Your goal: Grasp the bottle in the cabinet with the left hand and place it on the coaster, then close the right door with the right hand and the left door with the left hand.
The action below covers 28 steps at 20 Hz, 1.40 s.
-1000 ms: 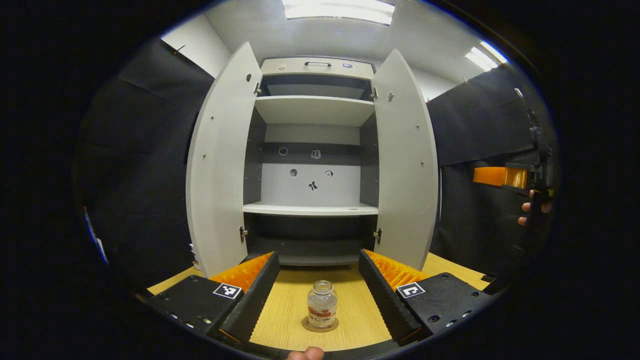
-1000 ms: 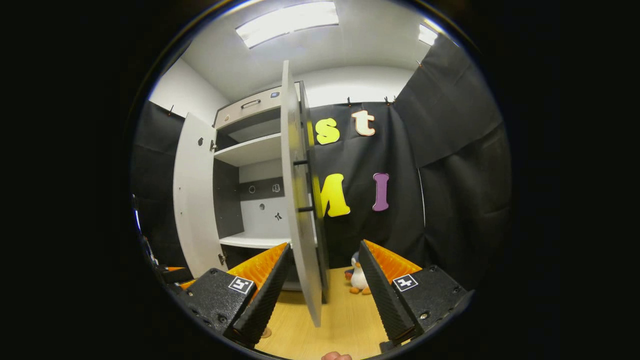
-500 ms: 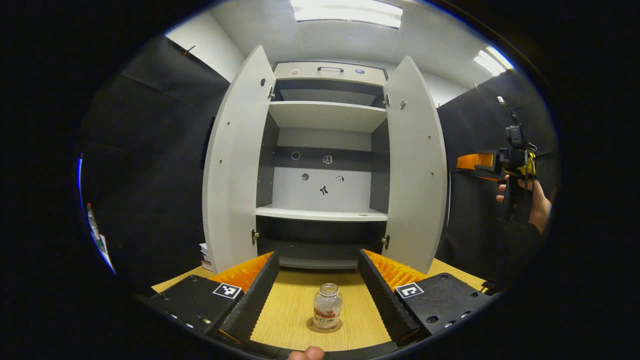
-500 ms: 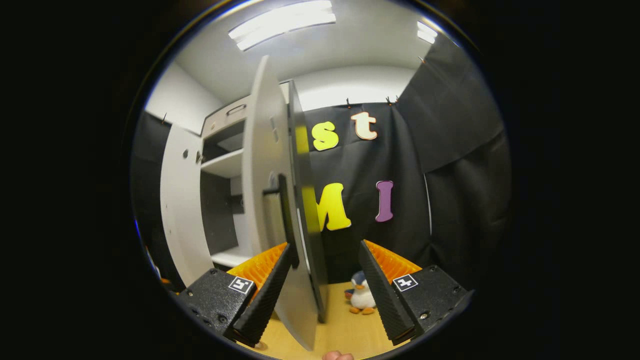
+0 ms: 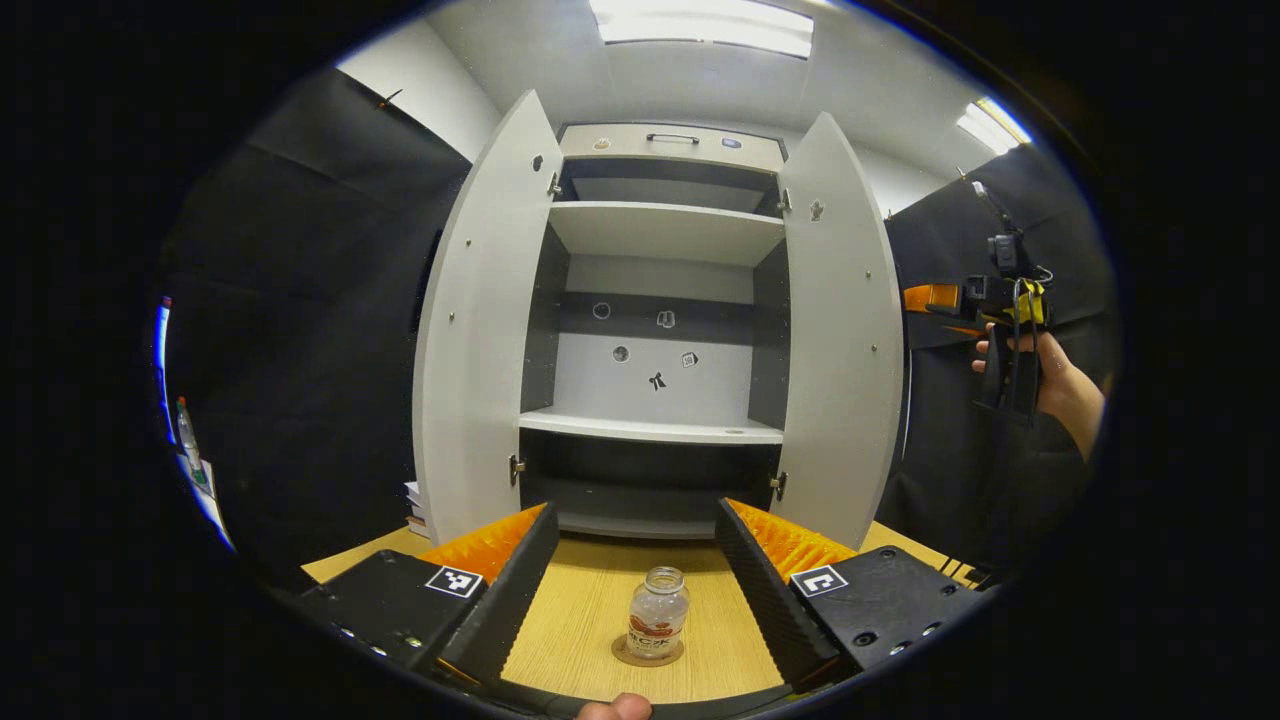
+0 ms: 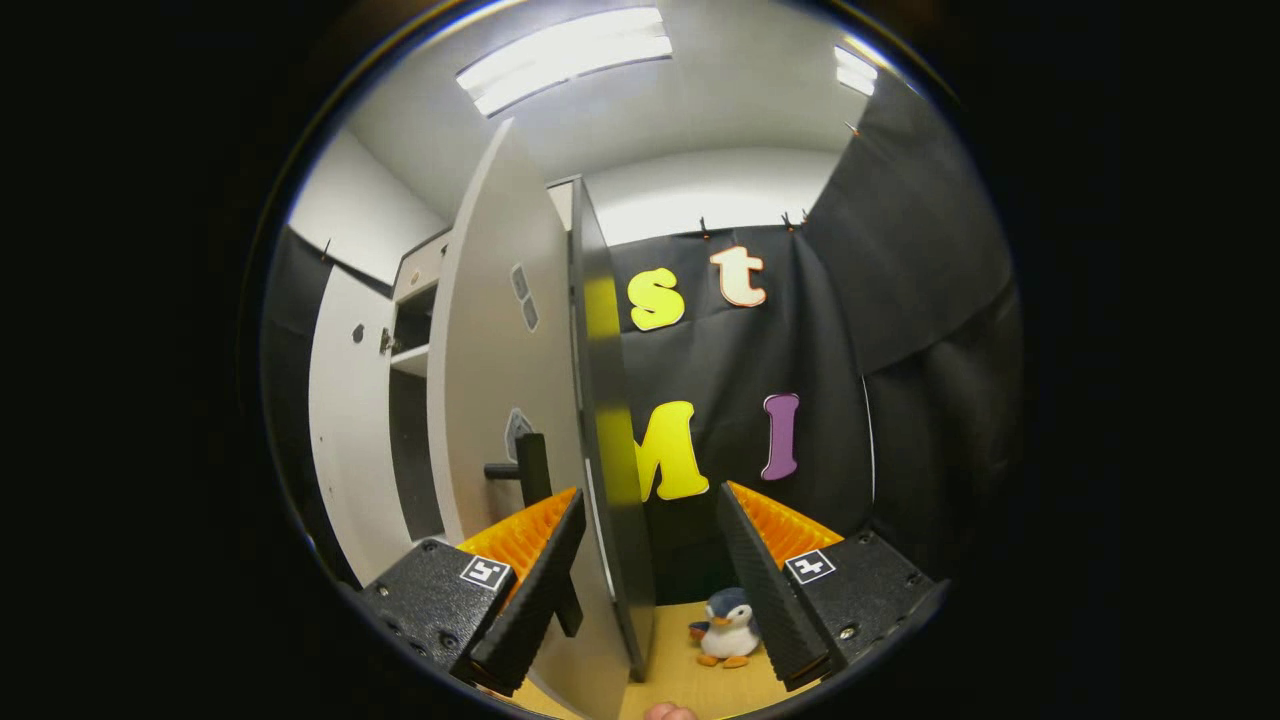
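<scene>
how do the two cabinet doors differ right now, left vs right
In the left gripper view both doors stand open. The right door has the right gripper at its outer edge; the left door has nothing near it. In the right gripper view the right door's edge sits between that gripper's open jaws, with the left door farther off. Both are pale grey, tall, hinged to the same cabinet.

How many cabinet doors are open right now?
2: the left door and the right door both stand open, flanking the shelves.
</scene>
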Tool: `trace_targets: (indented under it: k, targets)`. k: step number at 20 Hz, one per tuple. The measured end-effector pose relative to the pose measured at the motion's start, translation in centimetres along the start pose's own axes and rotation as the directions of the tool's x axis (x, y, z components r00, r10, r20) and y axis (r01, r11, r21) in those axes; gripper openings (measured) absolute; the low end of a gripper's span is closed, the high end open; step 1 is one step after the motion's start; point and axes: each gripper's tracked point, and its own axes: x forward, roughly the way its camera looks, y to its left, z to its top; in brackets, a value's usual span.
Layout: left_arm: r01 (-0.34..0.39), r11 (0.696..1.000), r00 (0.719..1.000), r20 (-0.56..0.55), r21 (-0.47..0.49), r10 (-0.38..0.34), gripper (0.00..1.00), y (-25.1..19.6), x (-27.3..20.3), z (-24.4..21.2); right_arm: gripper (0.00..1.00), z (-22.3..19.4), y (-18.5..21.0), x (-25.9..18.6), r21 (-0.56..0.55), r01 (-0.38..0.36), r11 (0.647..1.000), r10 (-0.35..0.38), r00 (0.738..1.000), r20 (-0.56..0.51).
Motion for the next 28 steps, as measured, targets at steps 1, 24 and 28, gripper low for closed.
trace_targets:
  k: [1,24,28]
  targets:
    - [-0.002,1.0,1.0,0.007,-0.003,0.002,0.99,-0.1,0.1,0.1,0.82,-0.2,0.0,0.0,-0.005,0.004,1.0,-0.004,1.0,-0.007]
    - [-0.12,0.993,0.992,0.03,0.015,0.12,0.96,4.8,-1.8,0.7,0.82,-4.4,15.9,3.9,-0.042,-0.237,0.971,0.234,0.97,-0.063]
    - [-0.149,0.989,0.988,0.034,0.021,0.148,0.96,5.9,-2.4,0.9,0.82,-4.9,17.4,3.5,0.0,-0.266,0.964,0.265,0.961,-0.083]
